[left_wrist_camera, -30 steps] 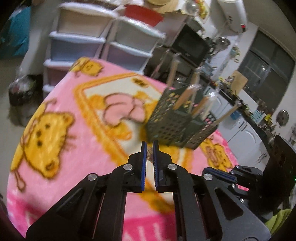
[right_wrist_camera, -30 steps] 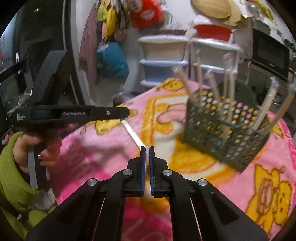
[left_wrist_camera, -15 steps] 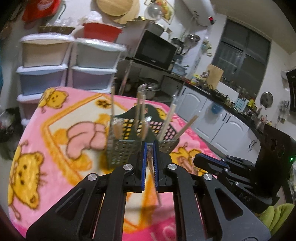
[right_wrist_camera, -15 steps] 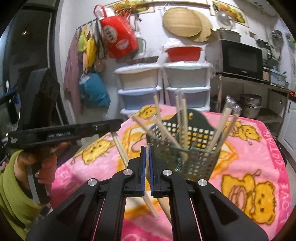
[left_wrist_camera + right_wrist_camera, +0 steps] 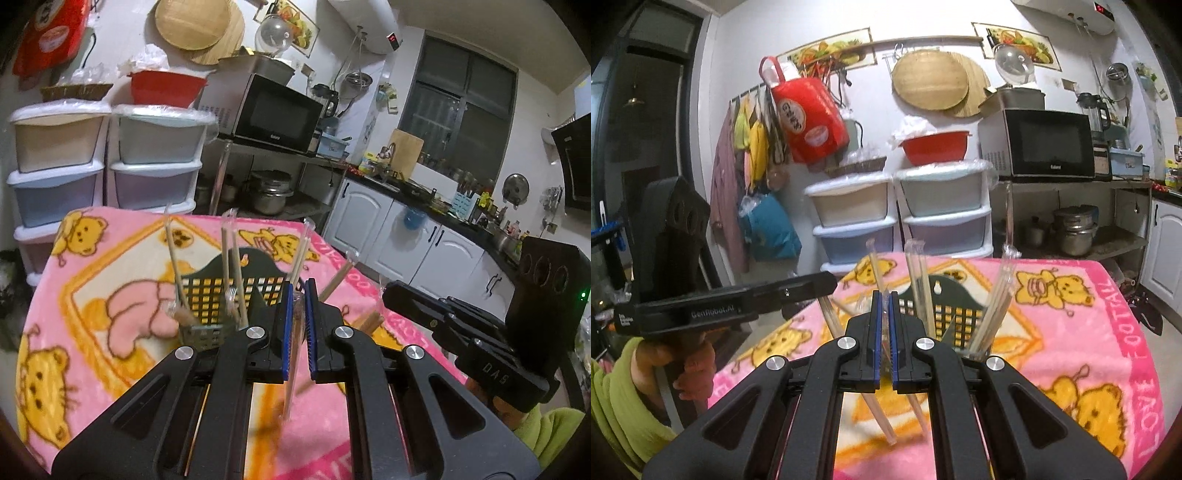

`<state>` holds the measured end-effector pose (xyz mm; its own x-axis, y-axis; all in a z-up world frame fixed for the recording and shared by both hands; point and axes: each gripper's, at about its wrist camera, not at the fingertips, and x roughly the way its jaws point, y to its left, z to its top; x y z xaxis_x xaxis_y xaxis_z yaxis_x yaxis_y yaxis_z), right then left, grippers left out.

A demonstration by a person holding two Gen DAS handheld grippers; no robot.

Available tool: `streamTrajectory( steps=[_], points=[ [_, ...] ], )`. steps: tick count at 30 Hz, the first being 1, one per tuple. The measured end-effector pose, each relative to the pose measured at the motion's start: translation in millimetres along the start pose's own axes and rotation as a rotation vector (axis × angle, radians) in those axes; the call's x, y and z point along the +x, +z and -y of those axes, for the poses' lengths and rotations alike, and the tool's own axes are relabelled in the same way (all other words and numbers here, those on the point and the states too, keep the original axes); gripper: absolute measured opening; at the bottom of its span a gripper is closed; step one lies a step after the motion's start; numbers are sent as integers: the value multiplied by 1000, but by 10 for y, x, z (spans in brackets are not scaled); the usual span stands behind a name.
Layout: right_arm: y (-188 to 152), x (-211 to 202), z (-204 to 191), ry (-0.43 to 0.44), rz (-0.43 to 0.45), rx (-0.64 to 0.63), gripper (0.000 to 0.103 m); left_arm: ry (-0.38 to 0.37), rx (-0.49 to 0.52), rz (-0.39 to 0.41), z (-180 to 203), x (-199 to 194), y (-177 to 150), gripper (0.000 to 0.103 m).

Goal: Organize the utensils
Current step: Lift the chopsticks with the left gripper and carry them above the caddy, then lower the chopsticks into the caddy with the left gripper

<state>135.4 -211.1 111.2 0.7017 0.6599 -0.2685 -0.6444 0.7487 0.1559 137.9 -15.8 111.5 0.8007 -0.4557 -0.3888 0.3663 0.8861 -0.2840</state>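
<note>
Both hand-held grippers are pinched: the left hand-held gripper grips wrapped chopsticks, the right hand-held gripper another wrapped pair, just before the dark mesh utensil basket on the pink-blanketed counter.

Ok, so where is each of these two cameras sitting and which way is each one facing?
Left wrist: on the left gripper, facing the utensil basket and kitchen counter; right gripper at right.
Right wrist: on the right gripper, facing the basket and drawers; left gripper and hand at left.
Shared: basket, pink blanket, microwave.
</note>
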Motion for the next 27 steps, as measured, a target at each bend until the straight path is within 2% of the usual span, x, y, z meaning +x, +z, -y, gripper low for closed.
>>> streamTrajectory(
  steps=[19, 27],
  points=[
    [695, -237, 14, -4, 166, -54, 4, 23, 48, 146, 190, -98, 725, 4],
    [904, -174, 101, 1, 184, -47, 4, 45, 66, 183, 216, -82, 991, 4]
  ],
)
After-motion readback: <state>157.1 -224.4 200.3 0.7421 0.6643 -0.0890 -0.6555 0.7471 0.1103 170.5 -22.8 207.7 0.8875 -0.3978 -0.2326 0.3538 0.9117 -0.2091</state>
